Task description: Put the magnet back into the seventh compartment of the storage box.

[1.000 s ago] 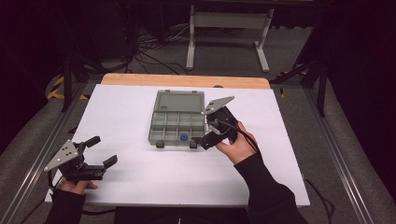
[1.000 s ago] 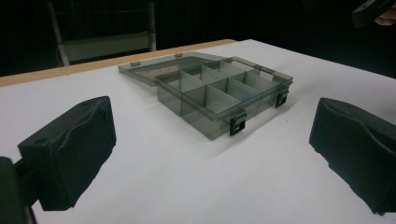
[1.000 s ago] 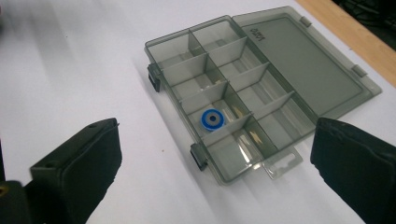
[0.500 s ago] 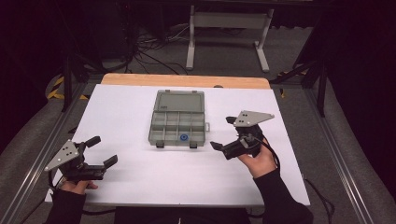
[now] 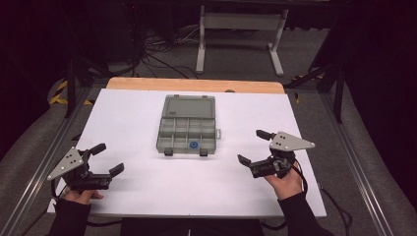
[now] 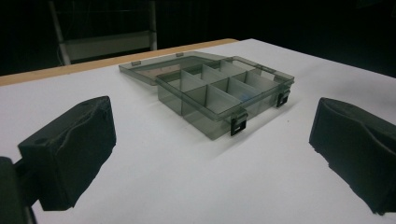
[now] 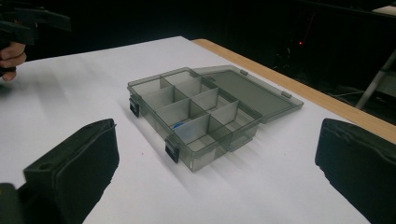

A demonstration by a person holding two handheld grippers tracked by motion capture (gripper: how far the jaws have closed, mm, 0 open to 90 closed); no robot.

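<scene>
Since a second ago the right gripper has withdrawn from the organizer box toward the near right corner of the surface, fingers spread and empty. Near the left corner, the left gripper gapes empty too. Mid-surface, the box lies open, lid flat toward the far edge; no lettering is legible.

A white-topped table with a wooden far edge carries an open grey compartment box.

Translucent grey smooth plastic organizer box, matt white table cover, bare wood strip at 12 o'clock
</scene>
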